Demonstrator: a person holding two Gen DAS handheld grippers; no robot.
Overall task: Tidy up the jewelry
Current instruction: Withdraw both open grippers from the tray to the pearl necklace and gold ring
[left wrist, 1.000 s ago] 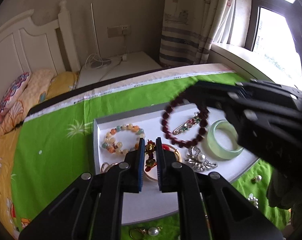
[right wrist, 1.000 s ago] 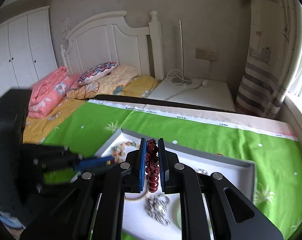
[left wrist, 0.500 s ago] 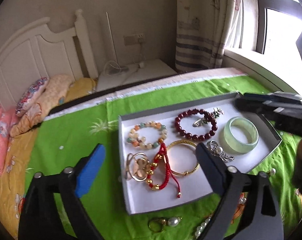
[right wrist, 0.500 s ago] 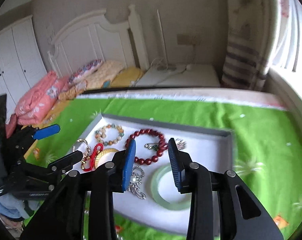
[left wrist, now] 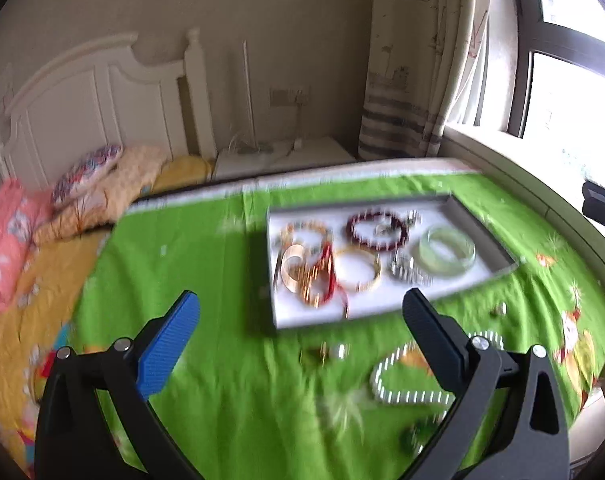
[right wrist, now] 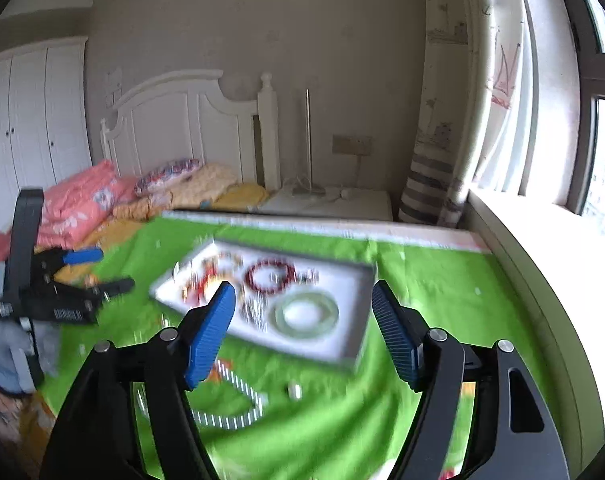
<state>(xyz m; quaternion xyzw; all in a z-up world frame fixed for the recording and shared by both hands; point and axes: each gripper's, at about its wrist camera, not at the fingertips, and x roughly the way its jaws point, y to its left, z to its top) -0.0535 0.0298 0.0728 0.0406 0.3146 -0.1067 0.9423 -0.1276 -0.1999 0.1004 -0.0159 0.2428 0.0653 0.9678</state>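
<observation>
L gripper (right wrist: 102,272) only in R-wrist view

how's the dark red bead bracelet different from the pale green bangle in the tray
The dark red bead bracelet is a string of separate round beads; the pale green bangle is one smooth, solid, translucent band. In the left wrist view the bracelet lies farther back, the bangle nearer and to the right. Both are rings lying flat in the white tray.

The tray (left wrist: 478,236) lies on the cloth (left wrist: 206,248); bracelets sit inside it; a bead necklace (left wrist: 398,394) lies before it; the bed (left wrist: 42,240) lies left.
</observation>
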